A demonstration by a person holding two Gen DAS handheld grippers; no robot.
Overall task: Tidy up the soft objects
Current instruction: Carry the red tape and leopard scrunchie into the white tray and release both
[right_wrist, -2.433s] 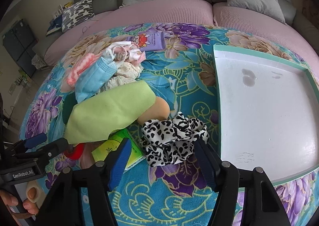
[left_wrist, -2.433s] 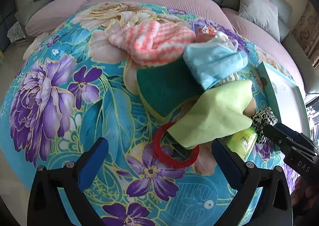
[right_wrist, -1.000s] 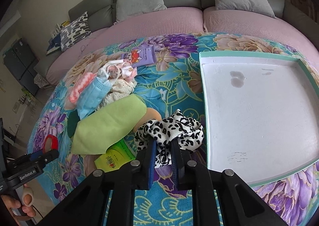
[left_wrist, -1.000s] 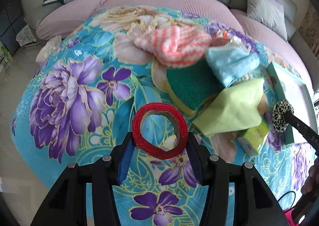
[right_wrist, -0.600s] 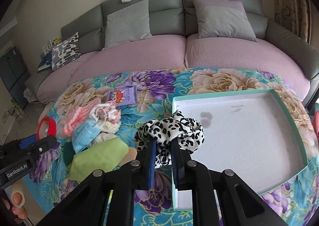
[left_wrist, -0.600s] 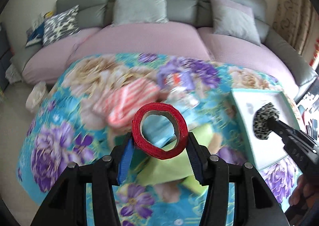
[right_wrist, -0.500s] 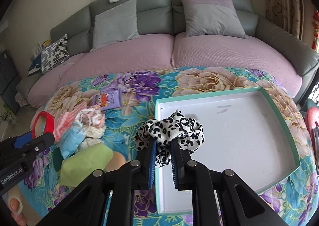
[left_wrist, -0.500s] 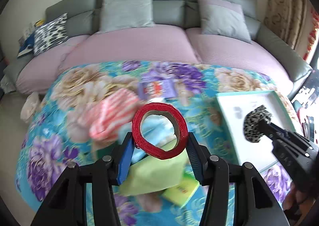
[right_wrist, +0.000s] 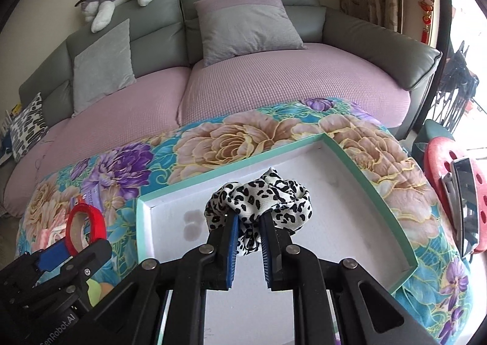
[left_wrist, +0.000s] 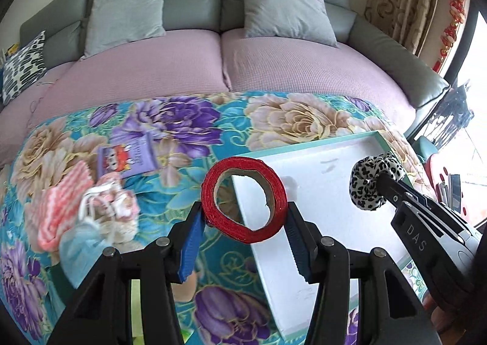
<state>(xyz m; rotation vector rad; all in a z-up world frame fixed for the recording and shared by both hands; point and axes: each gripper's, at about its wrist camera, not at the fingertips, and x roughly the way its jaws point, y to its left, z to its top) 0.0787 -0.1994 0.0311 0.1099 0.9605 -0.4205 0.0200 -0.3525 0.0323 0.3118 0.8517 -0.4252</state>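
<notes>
My left gripper is shut on a red tape roll, held in the air over the near left corner of the white tray with a teal rim. My right gripper is shut on a leopard-print scrunchie and hangs above the tray's white floor. In the left wrist view the right gripper and the scrunchie show over the tray's far right part. The left gripper with the red roll appears at the lower left of the right wrist view.
A pile of soft items lies left of the tray on the flowered cloth: a pink striped knit, a blue face mask, a purple packet. A grey sofa with a pink seat cover stands behind. A red stool sits at the right.
Both grippers have lifted and swung right from the pile to over the tray, each still holding its object. The view has tilted up, so the sofa now shows.
</notes>
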